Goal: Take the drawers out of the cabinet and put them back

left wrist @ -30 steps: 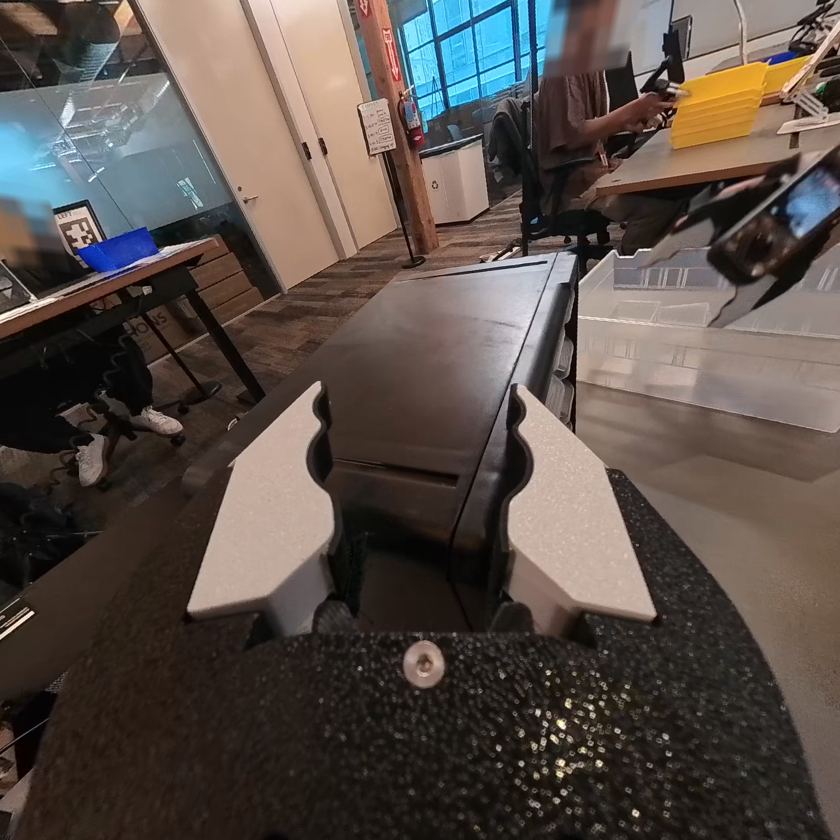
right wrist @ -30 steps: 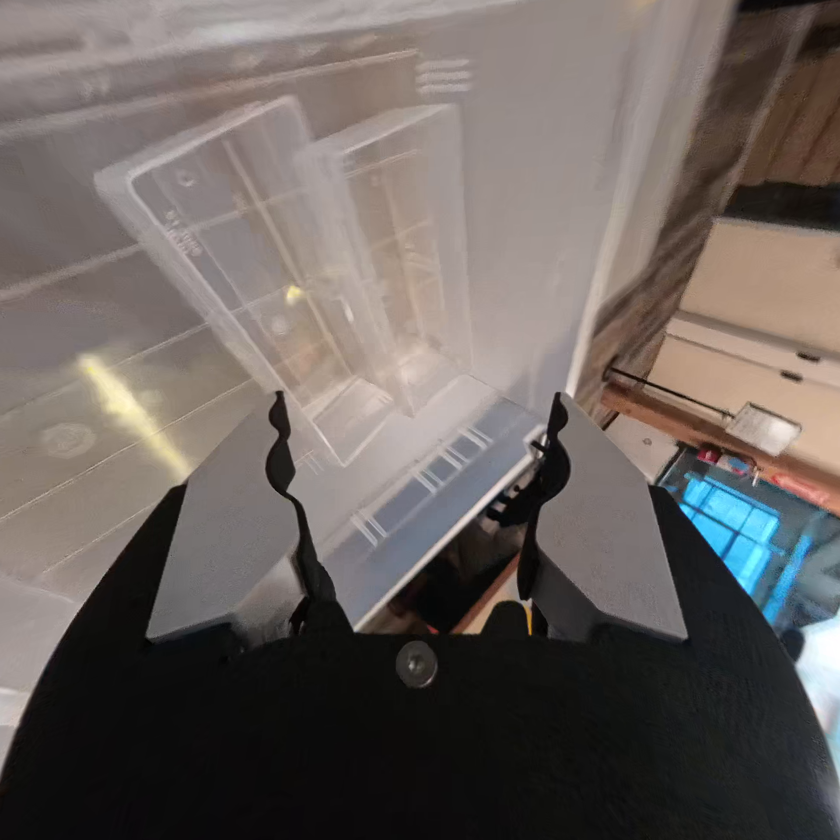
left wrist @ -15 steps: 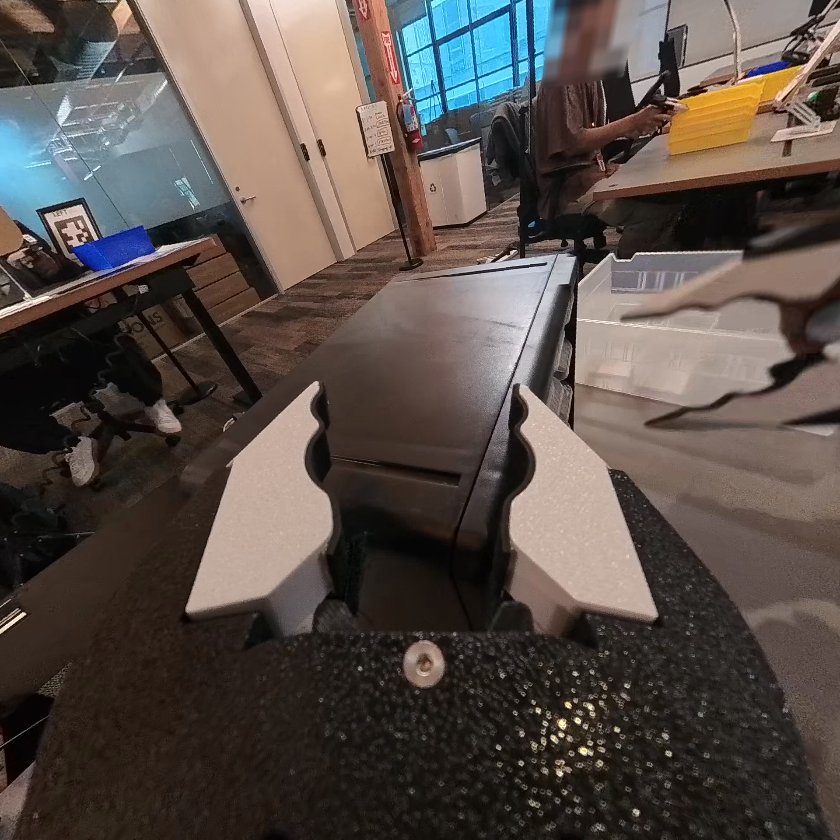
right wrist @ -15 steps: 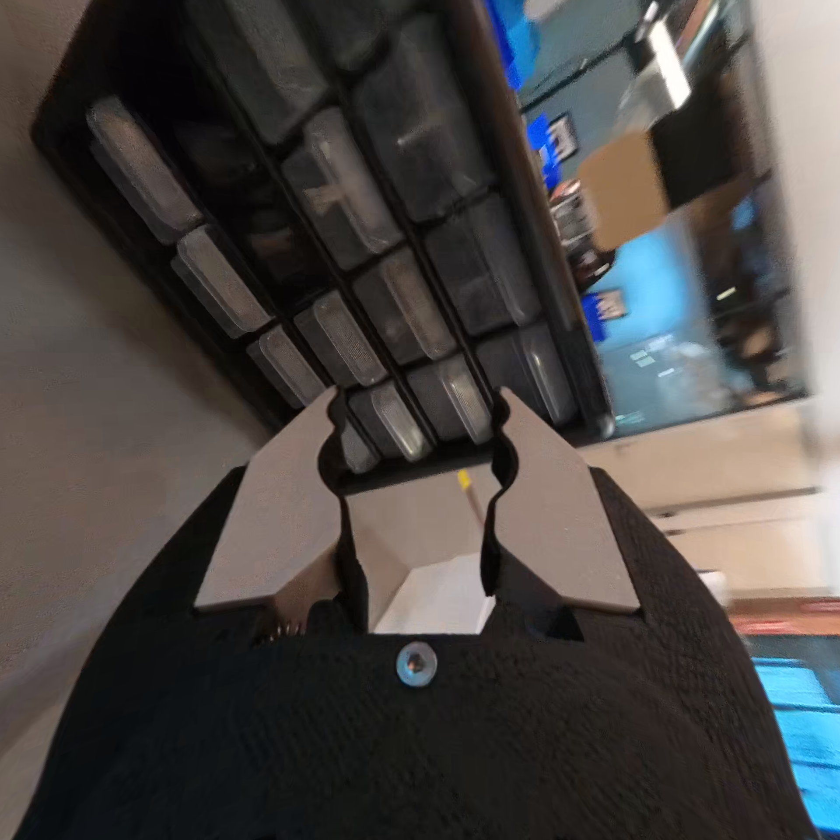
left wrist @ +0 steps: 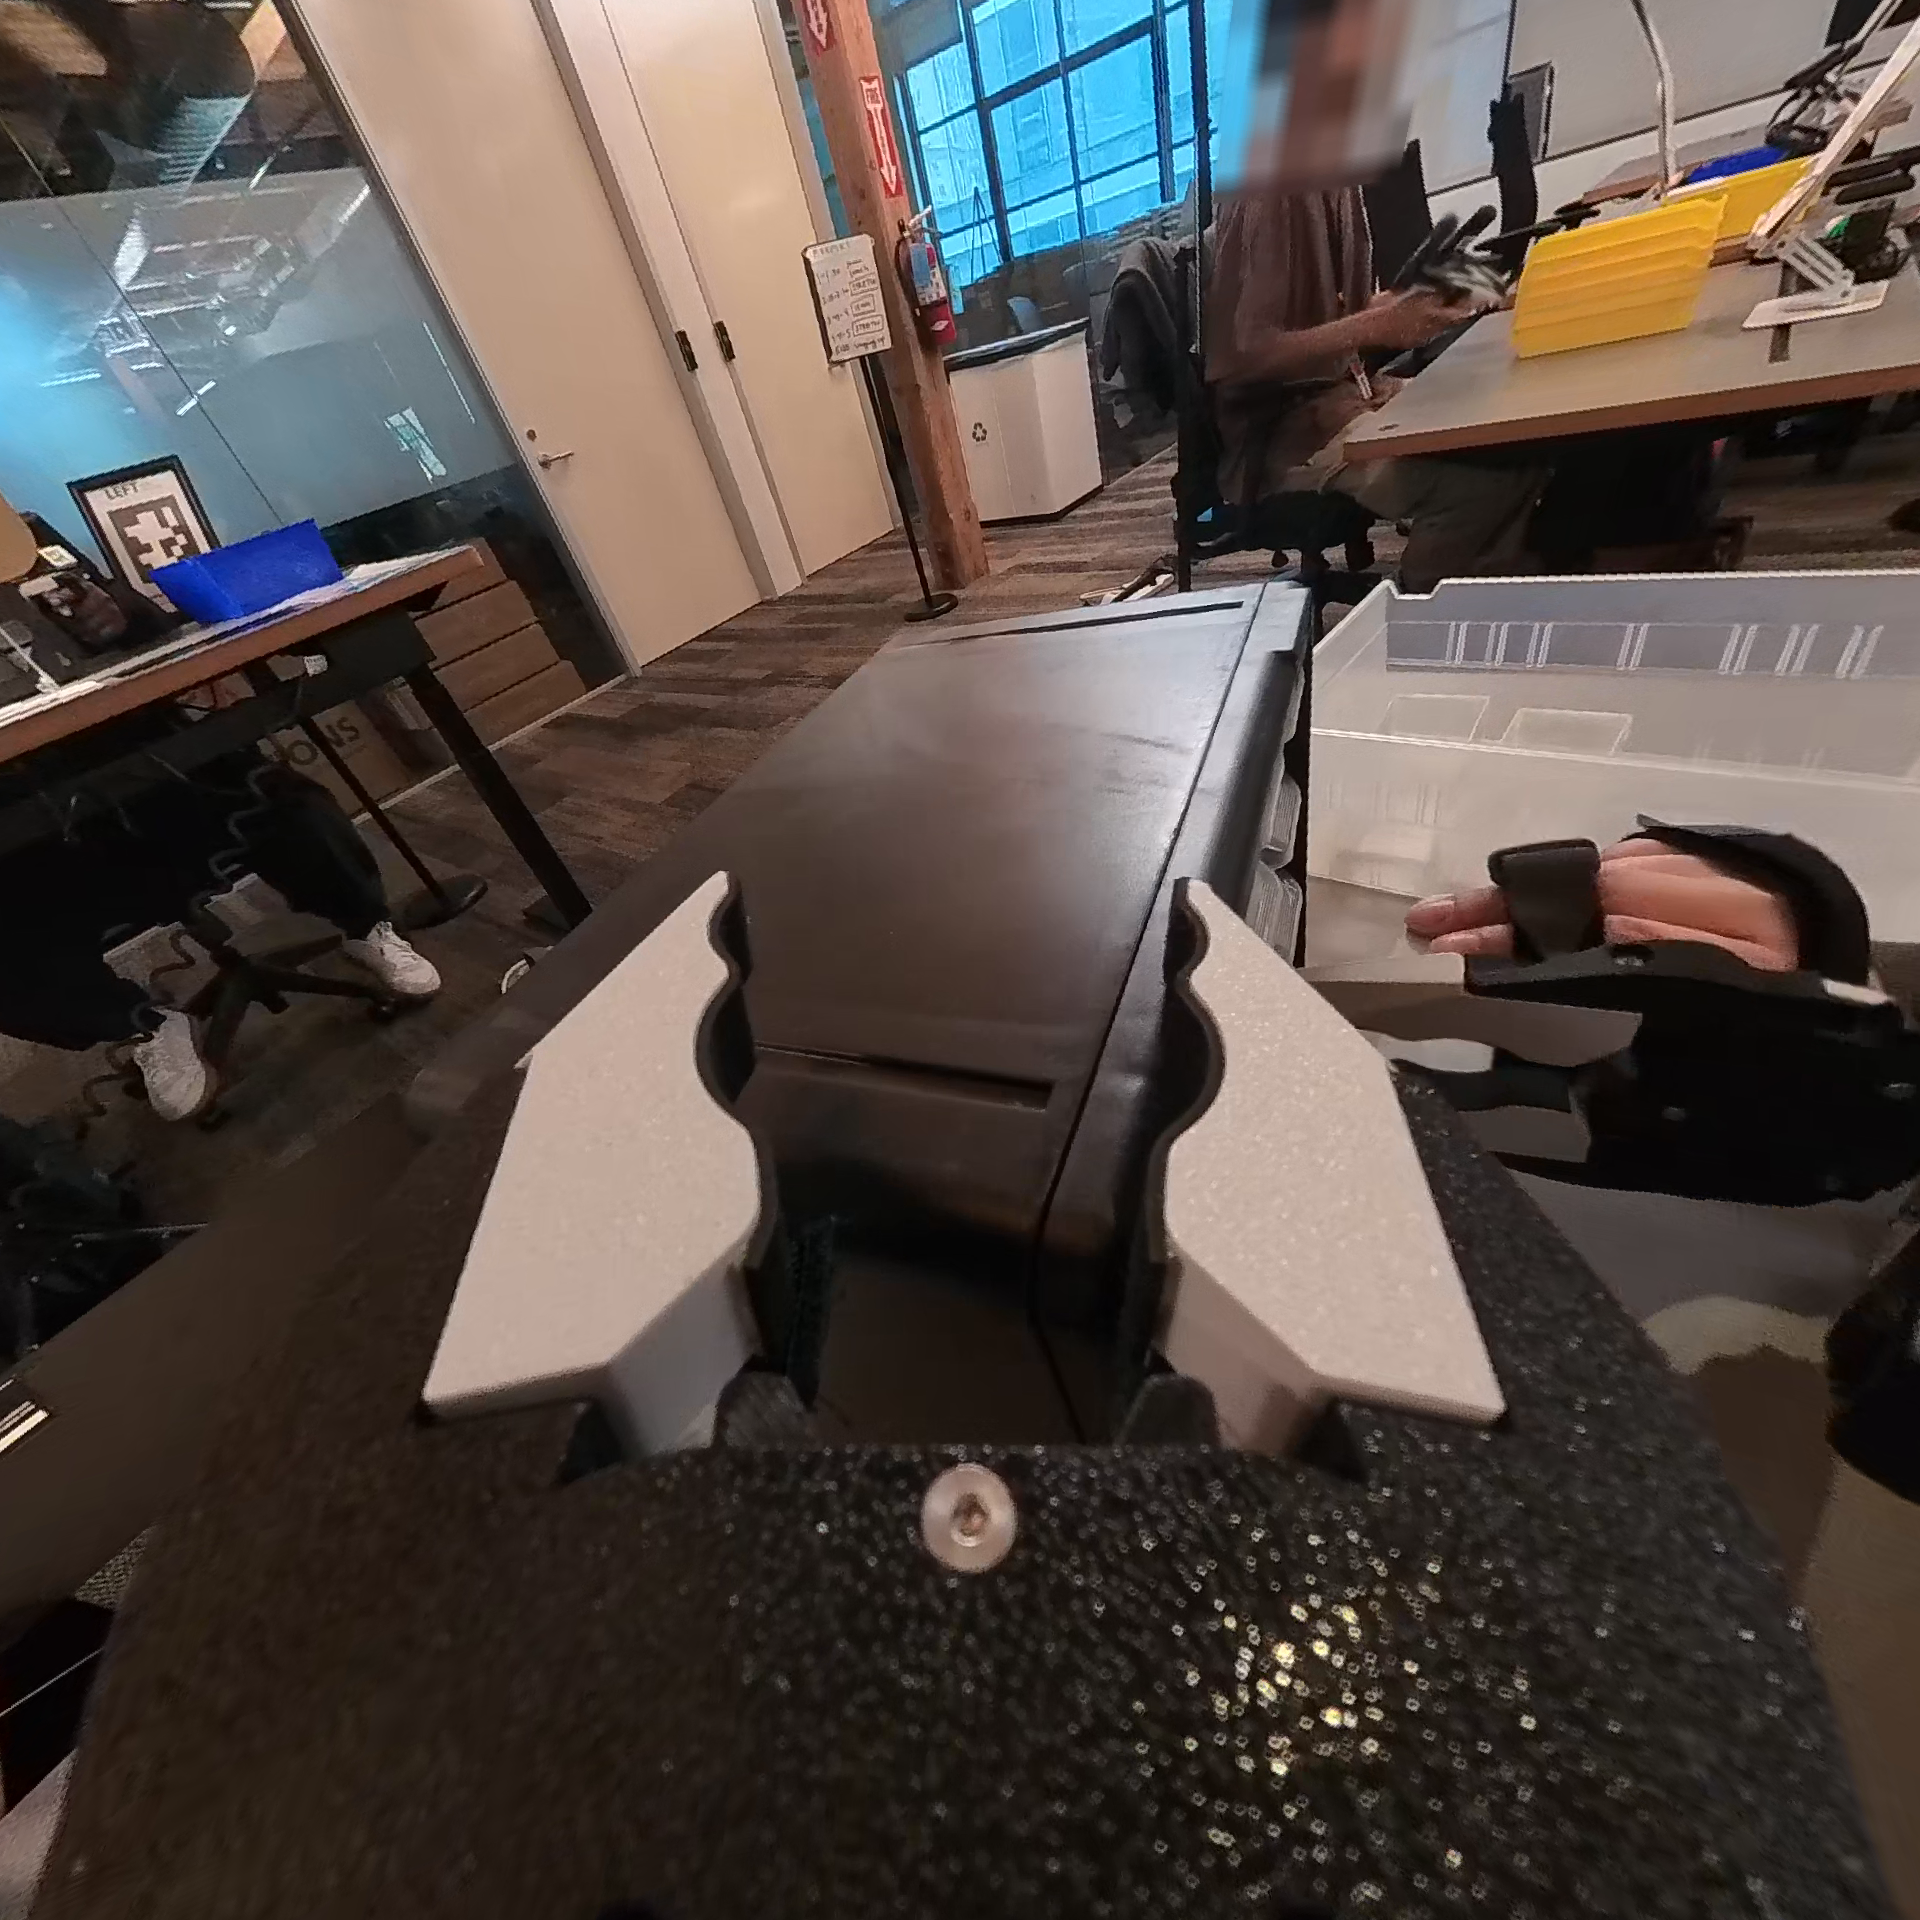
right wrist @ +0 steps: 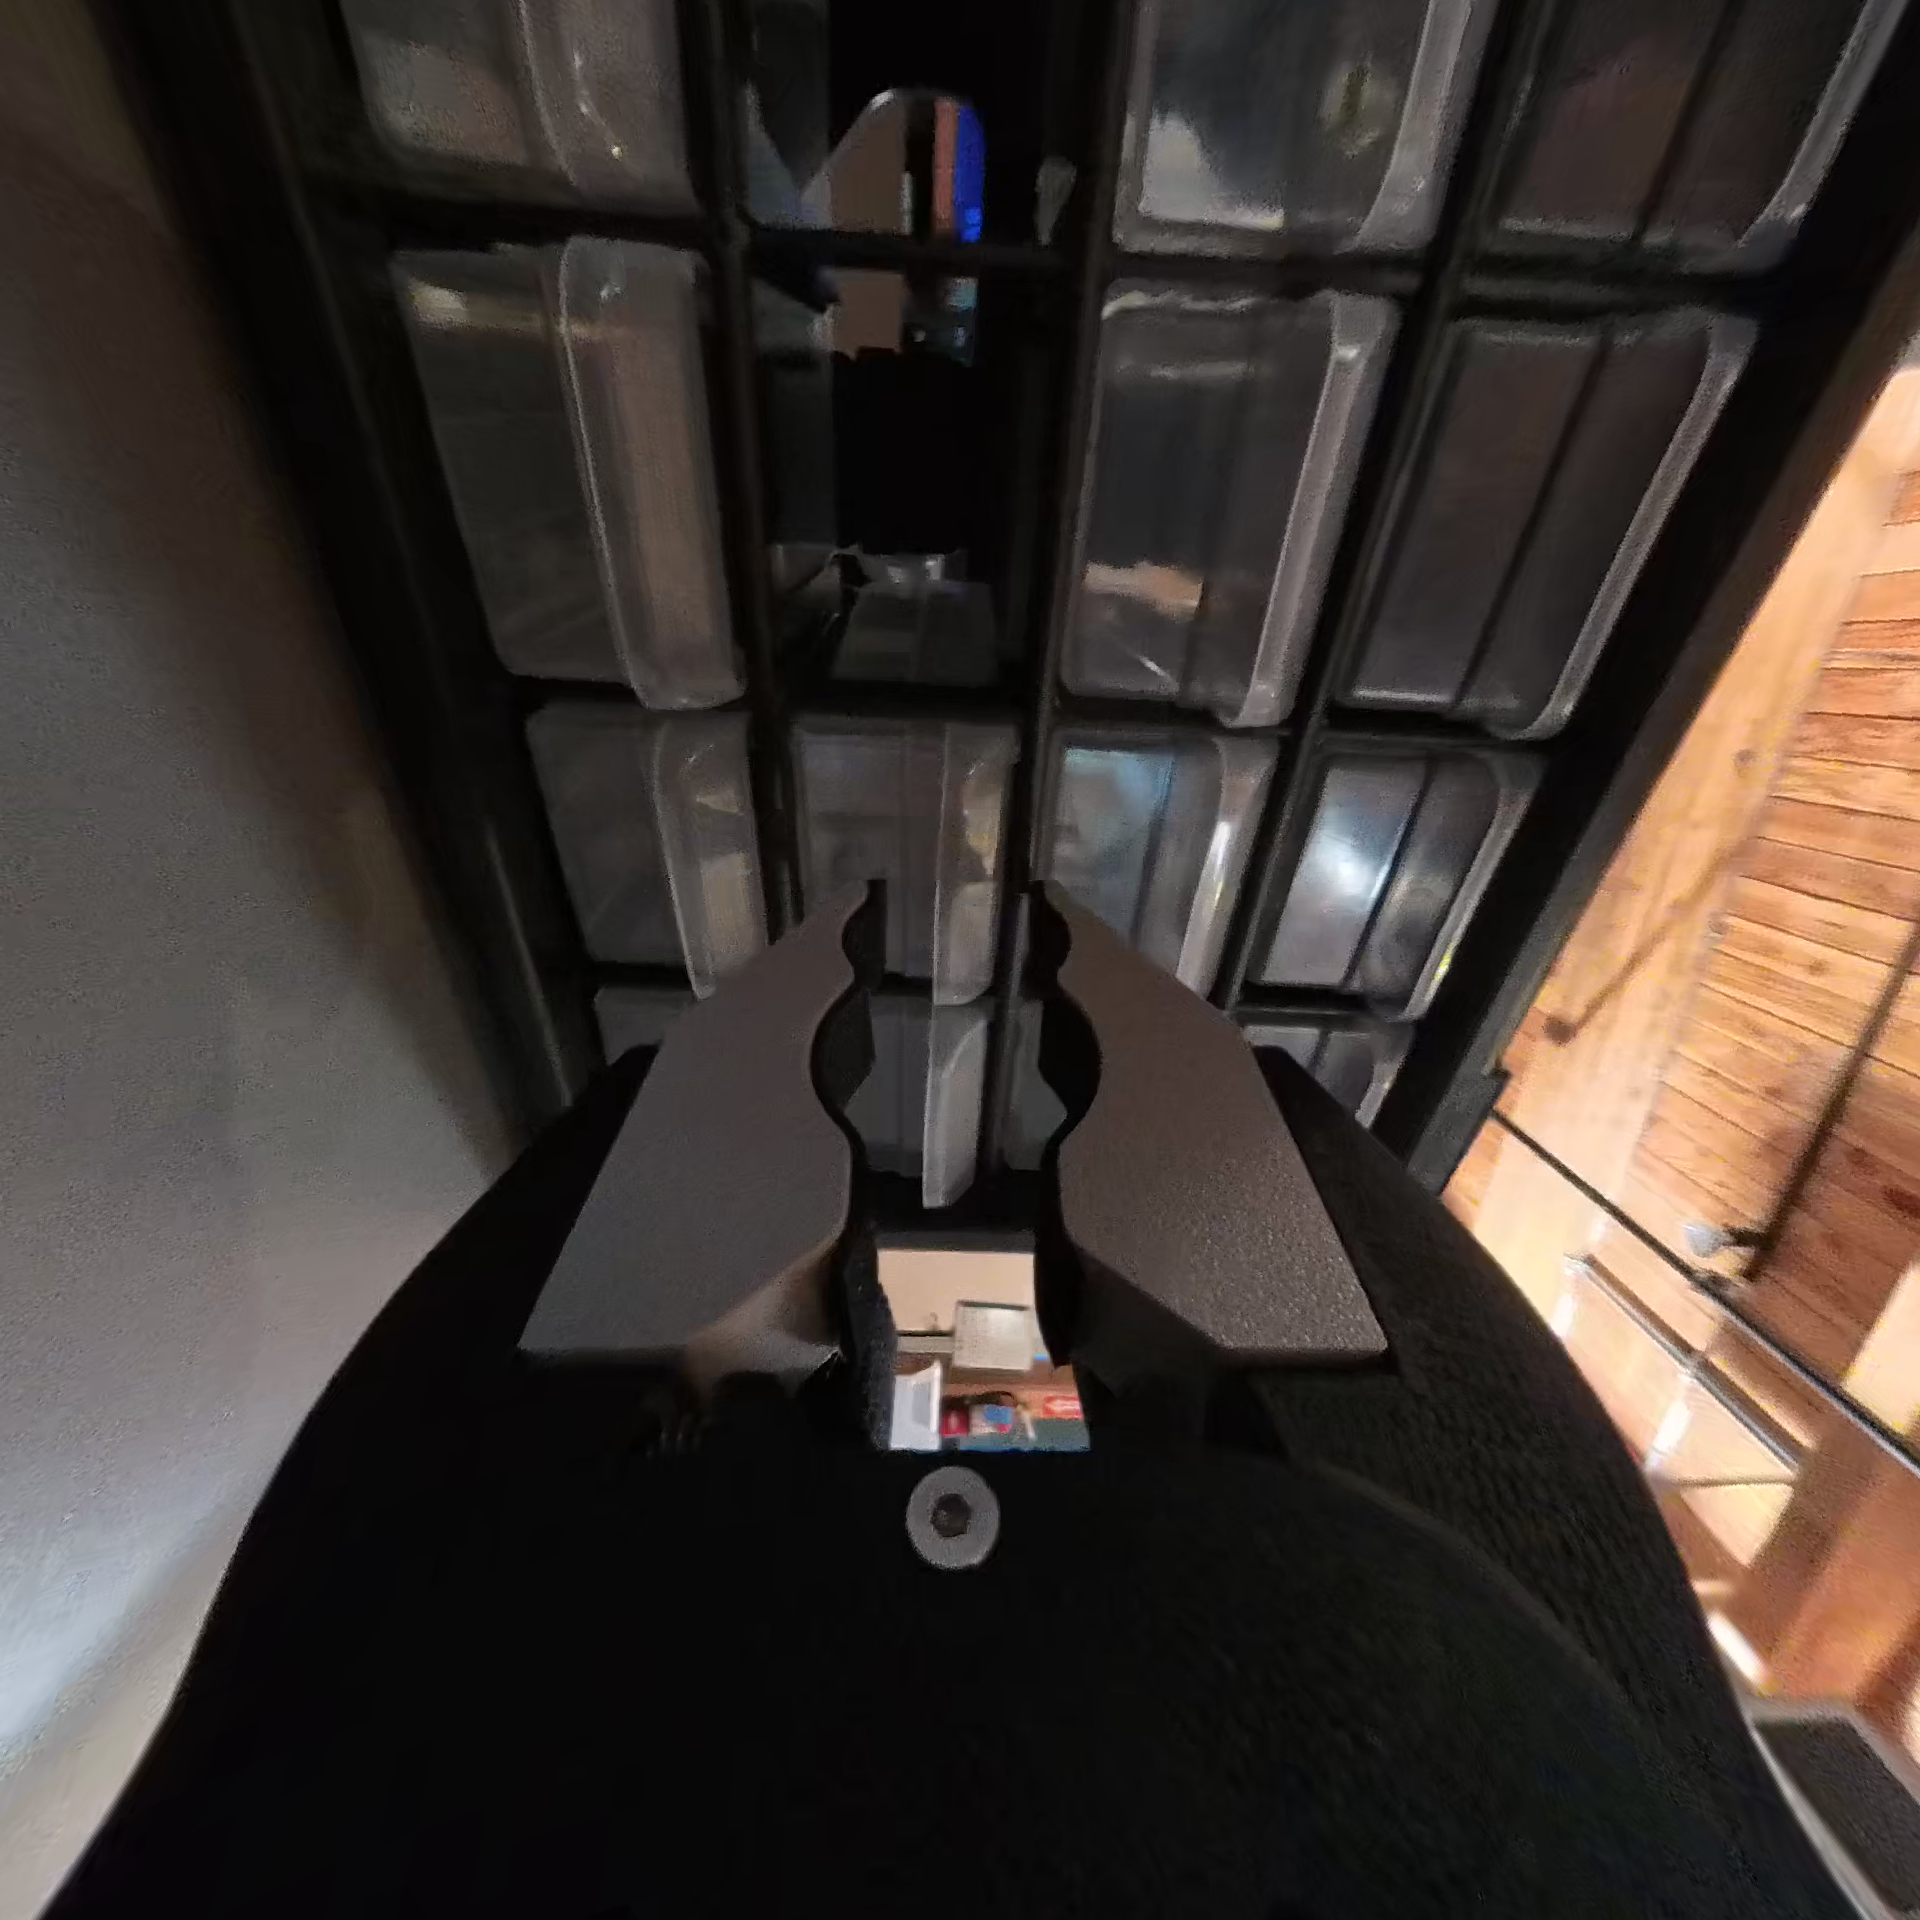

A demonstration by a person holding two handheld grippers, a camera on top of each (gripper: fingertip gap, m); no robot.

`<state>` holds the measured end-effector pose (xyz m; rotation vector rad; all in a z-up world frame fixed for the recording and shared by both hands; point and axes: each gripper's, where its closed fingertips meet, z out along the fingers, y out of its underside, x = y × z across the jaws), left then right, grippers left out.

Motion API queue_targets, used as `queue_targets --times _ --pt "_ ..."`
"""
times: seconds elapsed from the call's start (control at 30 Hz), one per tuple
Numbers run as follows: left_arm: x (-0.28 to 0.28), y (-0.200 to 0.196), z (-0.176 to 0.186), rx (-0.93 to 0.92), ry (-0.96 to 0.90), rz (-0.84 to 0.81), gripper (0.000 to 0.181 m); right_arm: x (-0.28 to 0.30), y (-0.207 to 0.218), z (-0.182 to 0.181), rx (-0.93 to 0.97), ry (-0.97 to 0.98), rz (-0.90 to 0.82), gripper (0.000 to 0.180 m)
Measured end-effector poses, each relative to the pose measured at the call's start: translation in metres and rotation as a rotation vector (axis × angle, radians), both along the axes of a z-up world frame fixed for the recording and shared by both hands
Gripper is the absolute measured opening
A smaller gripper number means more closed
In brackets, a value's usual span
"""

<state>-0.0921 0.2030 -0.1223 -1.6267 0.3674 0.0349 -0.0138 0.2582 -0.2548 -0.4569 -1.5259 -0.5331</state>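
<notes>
Swung from the bin, right gripper (right wrist: pixel 951 914) fingers part-closed facing blurred drawers (right wrist: pixel 1226 499); left gripper (left wrist: pixel 961 914) released.

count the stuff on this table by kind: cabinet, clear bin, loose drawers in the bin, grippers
black cabinet: 1
clear bin: 1
loose drawers in the bin: 2
grippers: 2 (left gripper, right gripper)
total: 6

Grey table (left wrist: pixel 1558 1351), black cabinet (left wrist: pixel 987 831), clear bin (left wrist: pixel 1558 769)
</notes>
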Motion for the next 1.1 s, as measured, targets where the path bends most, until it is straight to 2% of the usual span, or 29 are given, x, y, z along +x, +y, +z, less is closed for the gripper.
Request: queue_targets --times 0.1,0.83,0.87,0.97,1.1 --pt "0.000 0.000 0.000 0.000 -0.002 -0.002 0.079 -0.004 -0.005 0.003 0.040 0.027 0.018 0.009" --pt "0.000 -0.001 -0.001 0.000 -0.009 -0.004 0.080 0.063 -0.051 0.001 0.075 -0.003 0.059 0.009" --pt "0.000 -0.001 -0.001 0.000 -0.009 -0.004 0.080 0.063 -0.051 0.001 0.069 0.000 0.063 0.012" --pt "0.000 -0.001 -0.001 0.000 -0.011 -0.004 0.080 0.065 -0.051 0.002 -0.024 0.039 0.086 0.043" --pt "-0.001 -0.001 -0.001 -0.002 -0.016 -0.008 0.079 0.082 -0.050 0.004 -0.373 0.148 0.133 0.068"
